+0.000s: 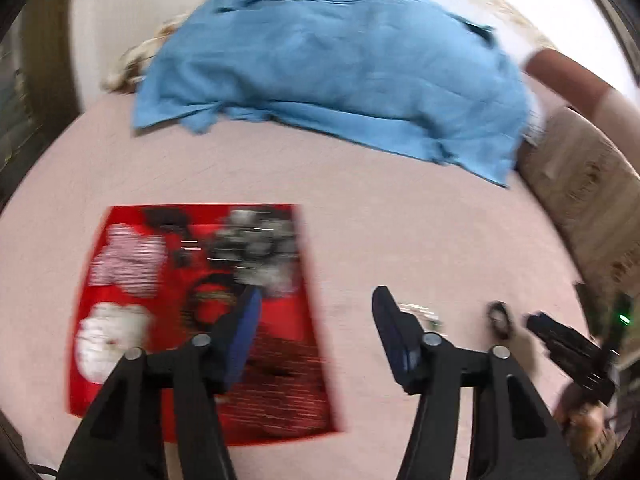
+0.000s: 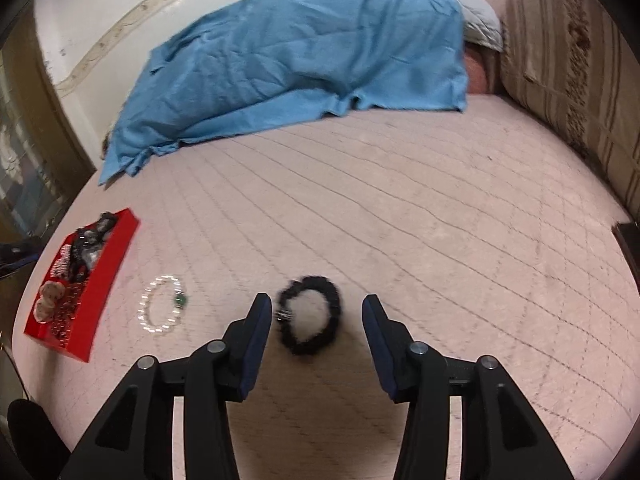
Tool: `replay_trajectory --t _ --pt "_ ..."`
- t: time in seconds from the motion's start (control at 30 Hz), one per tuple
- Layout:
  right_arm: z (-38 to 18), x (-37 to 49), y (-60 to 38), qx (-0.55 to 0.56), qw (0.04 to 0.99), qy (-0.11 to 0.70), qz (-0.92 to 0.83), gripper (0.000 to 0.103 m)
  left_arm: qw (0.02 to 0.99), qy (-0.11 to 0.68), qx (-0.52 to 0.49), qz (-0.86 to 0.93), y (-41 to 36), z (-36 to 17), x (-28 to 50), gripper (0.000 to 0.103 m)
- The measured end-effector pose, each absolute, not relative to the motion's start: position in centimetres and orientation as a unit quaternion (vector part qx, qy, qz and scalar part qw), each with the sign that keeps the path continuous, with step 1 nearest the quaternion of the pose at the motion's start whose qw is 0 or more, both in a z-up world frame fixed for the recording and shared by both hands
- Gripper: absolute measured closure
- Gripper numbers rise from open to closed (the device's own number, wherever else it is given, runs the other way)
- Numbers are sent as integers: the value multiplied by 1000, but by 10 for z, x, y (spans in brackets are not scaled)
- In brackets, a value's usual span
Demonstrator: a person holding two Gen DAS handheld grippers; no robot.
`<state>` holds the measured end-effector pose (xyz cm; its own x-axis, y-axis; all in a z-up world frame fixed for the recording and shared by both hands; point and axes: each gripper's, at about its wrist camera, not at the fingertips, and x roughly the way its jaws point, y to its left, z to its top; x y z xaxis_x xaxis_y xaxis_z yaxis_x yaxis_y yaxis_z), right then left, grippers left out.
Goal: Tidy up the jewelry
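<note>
A red jewelry tray (image 1: 92,380) lies on the pink mattress, holding several white, black and grey pieces; it also shows at the left of the right wrist view (image 2: 108,272). A black bead bracelet (image 2: 310,316) lies on the mattress just ahead of my open, empty right gripper (image 2: 316,312). A clear bead bracelet with a green stone (image 2: 162,306) lies between it and the tray. My left gripper (image 1: 316,304) is open and empty, its left finger over the tray's right part. The left wrist view is blurred; the black bracelet (image 1: 500,318) and the right gripper (image 1: 568,348) show at its right.
A crumpled blue cloth (image 2: 288,60) covers the far side of the mattress (image 2: 440,220). A striped beige cushion (image 2: 568,60) stands at the right edge. A white wall is behind. A dark frame edges the left side.
</note>
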<state>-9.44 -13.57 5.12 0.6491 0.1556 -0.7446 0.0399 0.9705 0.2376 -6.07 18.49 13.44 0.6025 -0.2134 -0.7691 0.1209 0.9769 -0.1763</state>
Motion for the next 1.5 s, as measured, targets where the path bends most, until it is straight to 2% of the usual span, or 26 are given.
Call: replay_trajectory --t 0.33,0.6,0.73,0.77,0.83,0.87,0.9,0.93,1.5 --pt "30 -78 -144 109 889 444 34 52 854 503 -21 -128 90 64 -24 45" --pt "19 -70 -138 94 888 448 37 52 837 534 29 -119 80 25 -11 45" --pt "18 -68 -133 78 891 447 32 52 841 526 33 -122 78 23 -14 50" --pt "17 -67 -131 70 891 448 28 53 843 523 35 -122 77 22 -14 52" --pt "16 -65 -126 50 892 449 15 65 846 518 41 -118 77 23 -15 66" --pt "16 -66 -125 44 893 448 13 74 849 513 44 -118 74 22 -17 72" --pt "16 -66 -124 44 894 447 13 86 851 510 47 -118 72 23 -18 87" --pt "17 -67 -124 45 894 446 13 93 851 509 49 -118 70 24 -19 94" --pt "52 -87 -131 106 909 403 31 95 872 468 -11 -145 69 80 -61 94"
